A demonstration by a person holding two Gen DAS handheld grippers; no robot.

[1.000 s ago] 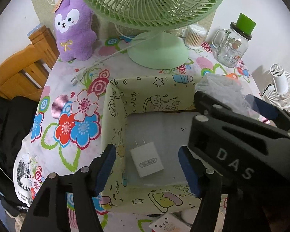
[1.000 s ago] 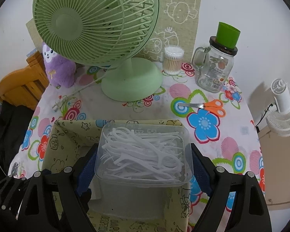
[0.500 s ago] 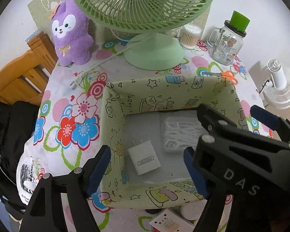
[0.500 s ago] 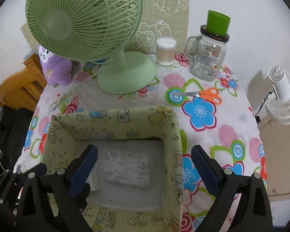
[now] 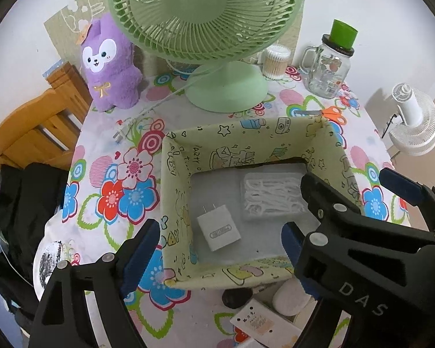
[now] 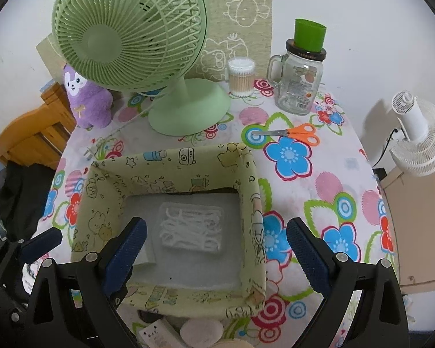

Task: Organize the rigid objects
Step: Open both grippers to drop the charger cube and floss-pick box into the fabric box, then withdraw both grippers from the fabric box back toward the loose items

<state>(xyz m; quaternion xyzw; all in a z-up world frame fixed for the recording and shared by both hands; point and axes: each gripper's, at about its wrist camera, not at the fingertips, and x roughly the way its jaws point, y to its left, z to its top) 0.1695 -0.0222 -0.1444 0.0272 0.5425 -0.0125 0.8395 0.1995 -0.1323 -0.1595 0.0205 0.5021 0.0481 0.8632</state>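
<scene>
A pale green fabric storage box (image 5: 177, 203) (image 6: 252, 185) sits on the flowered tablecloth. Inside lie a white plug adapter (image 5: 219, 227) and a clear plastic box of white floss picks (image 5: 271, 197) (image 6: 192, 227). My left gripper (image 5: 220, 249) is open and empty above the box's near edge. My right gripper (image 6: 214, 249) is open and empty, raised above the box's right part; its black body shows in the left wrist view (image 5: 362, 249). A white card box (image 5: 264, 324) (image 6: 156, 333), a white oval case (image 5: 290, 298) (image 6: 201, 330) and a black item (image 5: 236, 297) lie in front of the box.
A green desk fan (image 6: 148, 46) stands behind the box, with a purple plush toy (image 5: 108, 66), a cotton swab jar (image 6: 240, 76), a glass mug jar with green lid (image 6: 300, 81) and orange scissors (image 6: 293, 133). A wooden chair (image 5: 32, 127) is left, a white fan (image 6: 417, 136) right.
My right gripper opened and let the floss pick box down into the storage box, then rose and pulled back. My left gripper also drew back a little.
</scene>
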